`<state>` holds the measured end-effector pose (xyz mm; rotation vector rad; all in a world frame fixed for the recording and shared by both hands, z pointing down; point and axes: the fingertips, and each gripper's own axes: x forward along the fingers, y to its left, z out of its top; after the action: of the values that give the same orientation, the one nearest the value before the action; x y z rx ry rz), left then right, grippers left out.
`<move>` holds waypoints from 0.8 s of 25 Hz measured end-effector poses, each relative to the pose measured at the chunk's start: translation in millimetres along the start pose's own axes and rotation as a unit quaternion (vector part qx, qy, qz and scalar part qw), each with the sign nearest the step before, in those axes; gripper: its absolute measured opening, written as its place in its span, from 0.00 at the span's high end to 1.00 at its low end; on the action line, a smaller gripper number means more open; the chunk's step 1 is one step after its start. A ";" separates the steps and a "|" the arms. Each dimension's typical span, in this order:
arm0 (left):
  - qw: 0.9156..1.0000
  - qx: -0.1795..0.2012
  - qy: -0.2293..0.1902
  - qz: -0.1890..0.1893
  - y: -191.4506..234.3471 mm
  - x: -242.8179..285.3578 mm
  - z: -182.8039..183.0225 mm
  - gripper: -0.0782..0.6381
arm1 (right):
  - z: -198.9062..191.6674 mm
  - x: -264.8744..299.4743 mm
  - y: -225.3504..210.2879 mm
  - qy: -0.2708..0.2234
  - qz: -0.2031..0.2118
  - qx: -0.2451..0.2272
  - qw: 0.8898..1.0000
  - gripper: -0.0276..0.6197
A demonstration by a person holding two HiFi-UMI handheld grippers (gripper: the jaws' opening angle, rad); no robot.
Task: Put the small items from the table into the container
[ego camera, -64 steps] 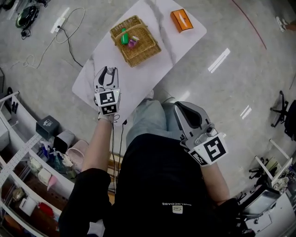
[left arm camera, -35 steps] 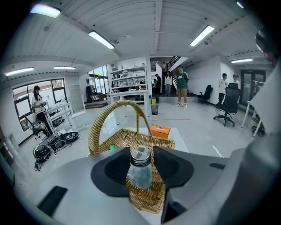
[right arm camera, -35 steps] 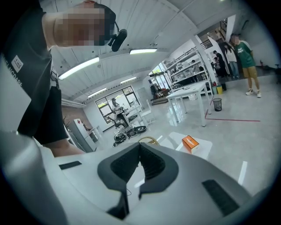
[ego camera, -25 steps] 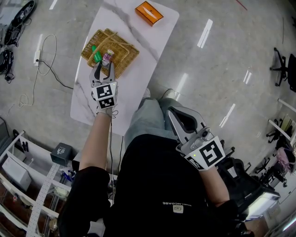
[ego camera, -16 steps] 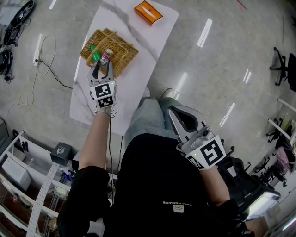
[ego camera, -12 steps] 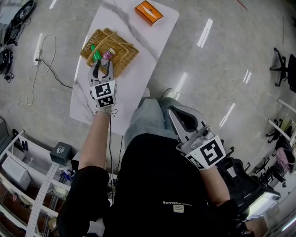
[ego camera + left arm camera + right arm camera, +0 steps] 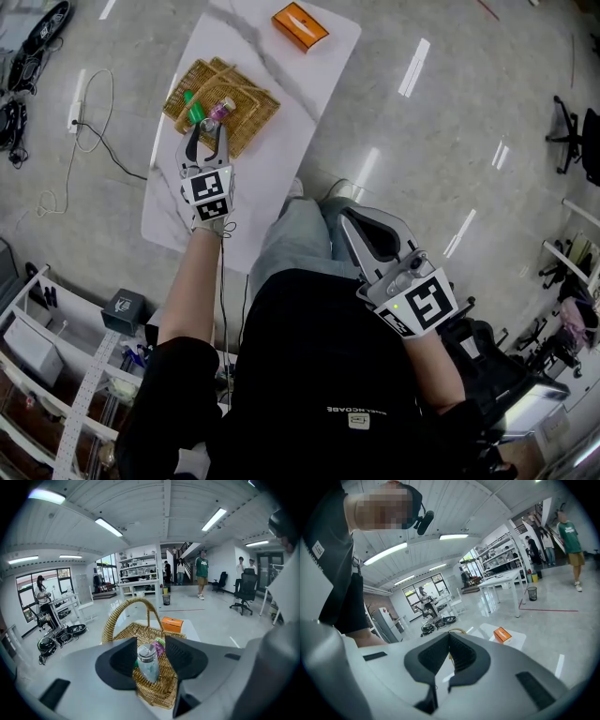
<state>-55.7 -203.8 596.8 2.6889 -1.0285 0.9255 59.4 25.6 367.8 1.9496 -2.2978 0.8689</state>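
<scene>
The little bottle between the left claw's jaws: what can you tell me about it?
The small bottle has a pale, see-through bluish body and a silver screw cap. It stands nearly upright between the jaws of the left gripper, over the near rim of the wicker basket. One pad stands clear of it; whether the other touches it I cannot tell. A purple-labelled item lies behind.

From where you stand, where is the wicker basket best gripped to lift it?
Take the handle at the top of its arch, coming from above with the jaws across it. The basket is wide, but the thin handle stands upright over its middle, so it would probably hang level.
</scene>
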 end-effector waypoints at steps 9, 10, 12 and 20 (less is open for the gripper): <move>0.999 0.024 -0.013 -0.017 -6.4 -35.6 25.2 0.65 | 24.3 -13.1 -3.0 -0.032 -0.010 -0.012 0.999 0.94; 0.999 0.028 -0.017 -0.021 -10.0 -41.8 31.2 0.65 | 28.0 -17.0 -2.4 -0.037 -0.011 -0.013 0.999 0.94; 0.999 0.032 -0.026 -0.032 -18.5 -55.7 44.6 0.65 | 35.5 -25.2 -1.3 -0.047 -0.015 -0.015 0.999 0.94; 0.984 0.092 -0.092 -0.125 -95.7 -94.8 128.7 0.65 | 63.5 -60.5 -23.0 -0.103 -0.052 -0.017 0.993 0.94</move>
<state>14.8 -117.2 447.6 3.0128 -0.6361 0.7710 115.8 52.9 302.2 2.2168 -2.2711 0.6423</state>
